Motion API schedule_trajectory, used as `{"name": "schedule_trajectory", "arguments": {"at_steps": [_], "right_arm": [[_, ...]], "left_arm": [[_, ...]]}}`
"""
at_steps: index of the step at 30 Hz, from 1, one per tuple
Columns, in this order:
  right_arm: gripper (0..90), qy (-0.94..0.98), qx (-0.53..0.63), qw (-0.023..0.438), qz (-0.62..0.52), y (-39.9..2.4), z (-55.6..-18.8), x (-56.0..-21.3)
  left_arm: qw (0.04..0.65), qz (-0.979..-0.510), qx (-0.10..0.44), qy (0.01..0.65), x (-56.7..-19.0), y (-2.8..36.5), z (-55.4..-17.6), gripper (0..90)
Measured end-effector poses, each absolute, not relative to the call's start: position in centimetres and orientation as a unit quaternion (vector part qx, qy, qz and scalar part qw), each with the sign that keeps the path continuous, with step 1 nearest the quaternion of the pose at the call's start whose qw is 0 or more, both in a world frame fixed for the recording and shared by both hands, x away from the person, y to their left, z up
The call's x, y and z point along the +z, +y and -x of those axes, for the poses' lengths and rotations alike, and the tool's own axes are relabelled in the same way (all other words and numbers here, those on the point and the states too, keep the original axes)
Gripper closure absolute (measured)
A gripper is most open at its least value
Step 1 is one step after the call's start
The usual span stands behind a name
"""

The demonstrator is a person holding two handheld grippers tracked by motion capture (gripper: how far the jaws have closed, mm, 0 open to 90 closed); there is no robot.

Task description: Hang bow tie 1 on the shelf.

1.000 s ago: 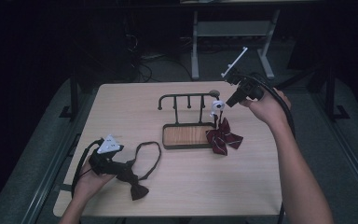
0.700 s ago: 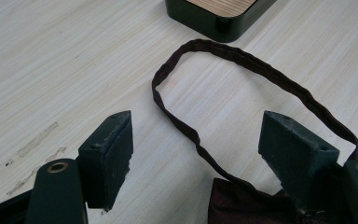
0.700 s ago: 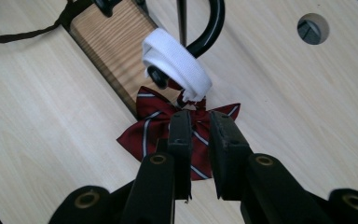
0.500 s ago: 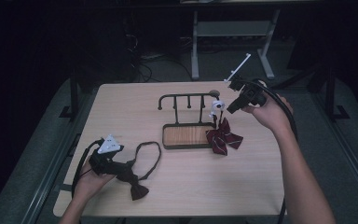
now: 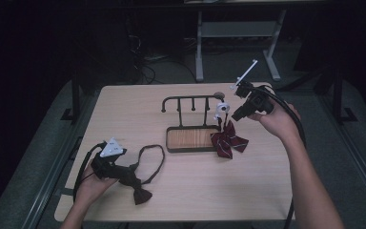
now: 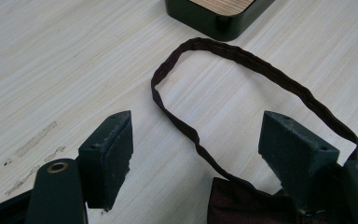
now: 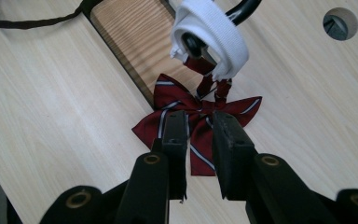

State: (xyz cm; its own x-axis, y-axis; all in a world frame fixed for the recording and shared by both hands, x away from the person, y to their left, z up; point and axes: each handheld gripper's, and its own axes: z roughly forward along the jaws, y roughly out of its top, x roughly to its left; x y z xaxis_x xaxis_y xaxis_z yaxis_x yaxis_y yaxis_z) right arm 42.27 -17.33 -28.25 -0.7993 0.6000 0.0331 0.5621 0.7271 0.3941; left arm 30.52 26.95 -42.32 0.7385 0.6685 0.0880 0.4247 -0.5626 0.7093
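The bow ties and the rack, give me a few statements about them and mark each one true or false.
1. The red striped bow tie hangs by its white band from the rack. True.
2. The dark bow tie hangs on the rack too. False: it lies flat on the table by the left gripper.
3. The left gripper's jaws stand wide apart. True, with the dark tie's strap lying on the table between them.
4. The right gripper clamps the red tie. False: its jaws have just been opening, nothing is between them, and the tie lies beyond them.
5. The rack's base has a wooden inlay. True.
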Motion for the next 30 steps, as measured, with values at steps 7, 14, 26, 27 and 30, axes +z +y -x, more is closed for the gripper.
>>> {"name": "schedule_trajectory", "arguments": {"at_steps": [7,14,26,27,30], "right_arm": [[73.2,0.927,0.206,0.038,-0.311,-17.8,-41.8,-28.8],[70.9,0.927,0.212,0.033,-0.307,-18.1,-41.2,-29.5],[67.1,0.924,0.222,0.026,-0.310,-18.9,-39.7,-31.2],[66.1,0.923,0.223,0.025,-0.311,-19.0,-39.6,-31.4],[64.5,0.922,0.226,0.021,-0.313,-19.3,-39.4,-31.9]], "left_arm": [[0.343,-0.868,0.179,0.312,-42.4,27.0,-30.6,26.6],[0.342,-0.867,0.178,0.314,-42.4,26.9,-30.6,26.5],[0.346,-0.865,0.176,0.318,-42.5,26.8,-30.6,26.5],[0.345,-0.865,0.176,0.318,-42.6,26.8,-30.6,26.5],[0.344,-0.866,0.176,0.317,-42.6,26.8,-30.6,26.4]]}}
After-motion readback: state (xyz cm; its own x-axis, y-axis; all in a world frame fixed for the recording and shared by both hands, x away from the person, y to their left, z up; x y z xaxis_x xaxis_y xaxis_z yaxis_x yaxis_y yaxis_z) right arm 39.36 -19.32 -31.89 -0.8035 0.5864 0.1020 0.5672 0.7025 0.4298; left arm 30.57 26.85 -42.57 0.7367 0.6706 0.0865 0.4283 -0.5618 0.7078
